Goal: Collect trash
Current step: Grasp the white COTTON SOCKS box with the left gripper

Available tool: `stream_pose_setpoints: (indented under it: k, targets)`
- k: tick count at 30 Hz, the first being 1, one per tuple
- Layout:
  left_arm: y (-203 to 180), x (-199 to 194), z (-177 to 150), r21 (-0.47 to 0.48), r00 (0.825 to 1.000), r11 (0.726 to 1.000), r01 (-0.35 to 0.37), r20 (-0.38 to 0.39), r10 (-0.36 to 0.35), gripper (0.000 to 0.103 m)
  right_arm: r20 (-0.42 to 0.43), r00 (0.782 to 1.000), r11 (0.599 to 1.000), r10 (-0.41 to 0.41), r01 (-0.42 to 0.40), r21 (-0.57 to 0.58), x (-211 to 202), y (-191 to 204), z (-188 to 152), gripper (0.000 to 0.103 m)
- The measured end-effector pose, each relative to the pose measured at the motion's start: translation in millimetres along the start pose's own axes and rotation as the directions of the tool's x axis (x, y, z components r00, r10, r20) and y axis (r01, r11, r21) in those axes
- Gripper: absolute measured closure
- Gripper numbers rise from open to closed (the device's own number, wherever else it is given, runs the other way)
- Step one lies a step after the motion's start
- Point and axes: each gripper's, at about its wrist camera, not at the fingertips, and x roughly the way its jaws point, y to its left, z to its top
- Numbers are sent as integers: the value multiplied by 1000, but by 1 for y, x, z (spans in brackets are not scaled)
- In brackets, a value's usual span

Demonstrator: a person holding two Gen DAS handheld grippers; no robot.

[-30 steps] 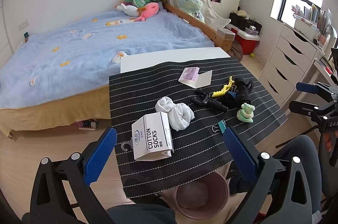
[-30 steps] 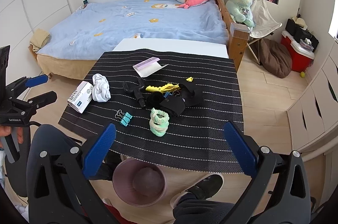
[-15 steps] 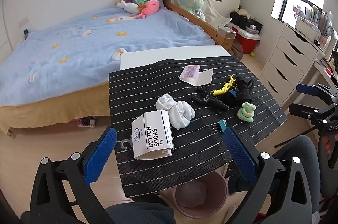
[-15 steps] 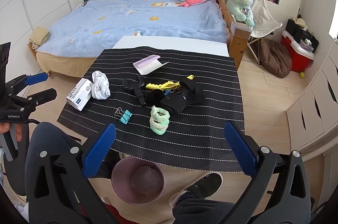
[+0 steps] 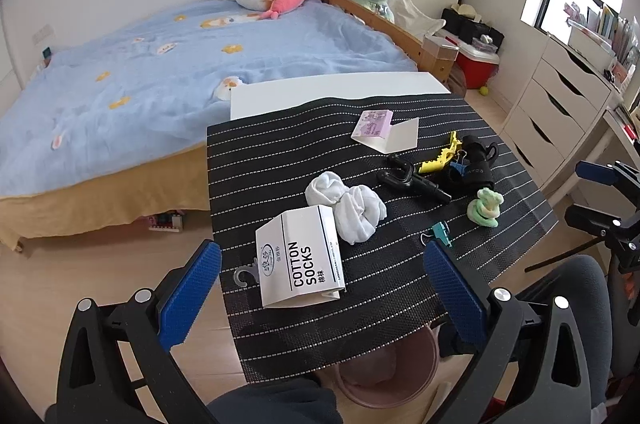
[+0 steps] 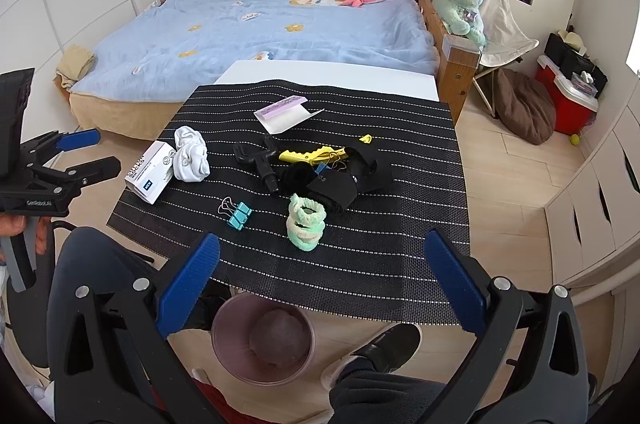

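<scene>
The empty cotton-socks box lies untouched near the table's front left corner, the opened card sleeve toward its far edge. The pink bin waits below the front edge. Both the left gripper and right gripper hover wide open, empty; collecting seems barely begun.

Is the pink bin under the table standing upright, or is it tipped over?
Upright. In the right wrist view the pink bin shows its round open mouth facing up, beneath the near edge of the table.

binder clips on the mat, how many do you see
3 visible: two teal binder clips side by side near the mat's front edge, and a blue clip half buried in the black pile; more may hide there.
</scene>
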Motion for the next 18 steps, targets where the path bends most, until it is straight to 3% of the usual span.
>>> stream_pose_setpoints:
  k: [10,18]
  targets:
    - [21,45,7,-57,985,998,-1,-173,-9,6,-17,1000,1000,0,0,-5,4,1,-1,3]
    - [28,67,3,-78,969,997,-13,-248,-6,9,-27,1000,1000,0,0,-9,7,1,-2,3]
